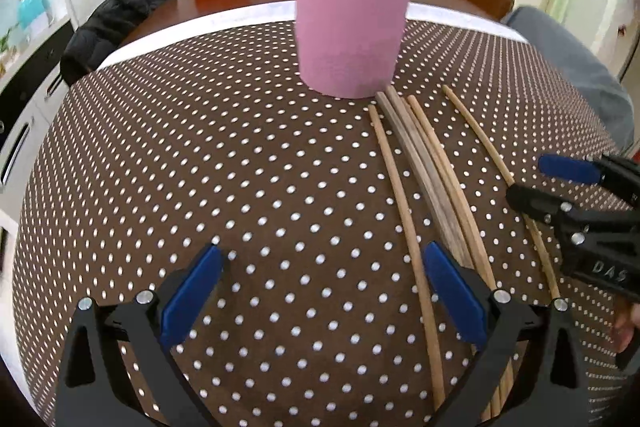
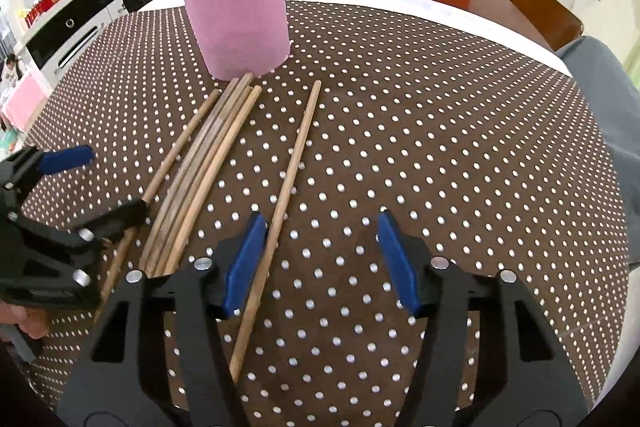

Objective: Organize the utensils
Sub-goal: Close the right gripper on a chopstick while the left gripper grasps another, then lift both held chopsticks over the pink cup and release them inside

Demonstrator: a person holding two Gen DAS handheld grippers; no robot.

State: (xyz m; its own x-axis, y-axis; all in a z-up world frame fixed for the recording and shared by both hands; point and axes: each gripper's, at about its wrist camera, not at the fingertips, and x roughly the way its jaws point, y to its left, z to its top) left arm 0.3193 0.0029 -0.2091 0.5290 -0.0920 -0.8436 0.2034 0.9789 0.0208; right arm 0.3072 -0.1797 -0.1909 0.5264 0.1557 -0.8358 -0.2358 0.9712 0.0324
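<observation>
Chopsticks (image 2: 208,163) loose by pink cup (image 2: 236,11), R gripper (image 2: 320,259) & L gripper (image 1: 320,291) jaws apart, empty, cloth (image 2: 460,147) open rightward.

The right gripper (image 2: 322,263) hangs over the dotted brown table (image 2: 440,131), its blue pads apart with nothing between them. One wooden chopstick (image 2: 280,211) lies alone, just beside the left pad (image 2: 245,267). At 10 o'clock lies a bundle of chopsticks (image 2: 200,171), its far ends near the pink holder (image 2: 236,7) at 11 o'clock. The left gripper (image 2: 80,187) shows at 9 o'clock, jaws apart.
</observation>
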